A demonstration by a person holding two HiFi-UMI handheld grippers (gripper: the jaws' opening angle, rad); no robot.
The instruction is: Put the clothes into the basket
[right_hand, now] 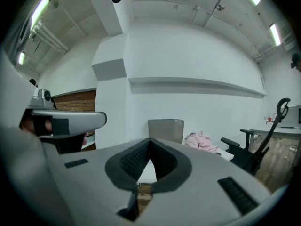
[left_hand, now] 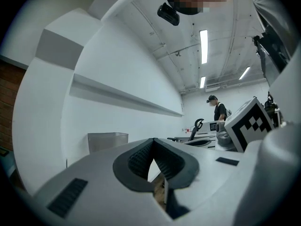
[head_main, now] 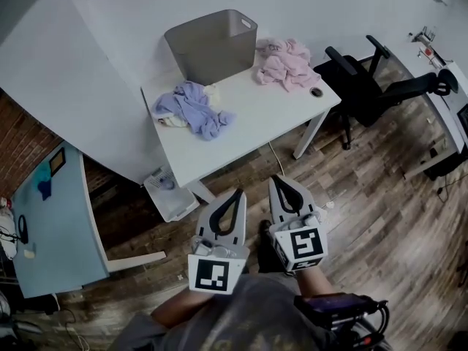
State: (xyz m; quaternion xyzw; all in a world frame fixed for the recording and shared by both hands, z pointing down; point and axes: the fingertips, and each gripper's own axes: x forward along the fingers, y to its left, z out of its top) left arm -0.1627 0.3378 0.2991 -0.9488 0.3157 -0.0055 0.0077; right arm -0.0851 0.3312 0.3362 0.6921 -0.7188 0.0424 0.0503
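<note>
A grey basket (head_main: 212, 44) stands at the back of a white table (head_main: 256, 123). To its left on the table lies a lavender and cream heap of clothes (head_main: 191, 108). A pink heap of clothes (head_main: 284, 63) lies to the basket's right. My left gripper (head_main: 238, 192) and right gripper (head_main: 276, 180) are side by side over the wooden floor, short of the table's near edge, both shut and empty. In the right gripper view the basket (right_hand: 165, 130) and pink clothes (right_hand: 201, 141) show beyond the right gripper (right_hand: 150, 140). The left gripper (left_hand: 154, 140) view catches the basket (left_hand: 107, 141).
A black office chair (head_main: 369, 79) stands right of the table. A small white bin (head_main: 170, 193) sits on the floor under the table's left end. A light blue desk (head_main: 51, 221) is at far left. A person (left_hand: 218, 111) stands far off in the room.
</note>
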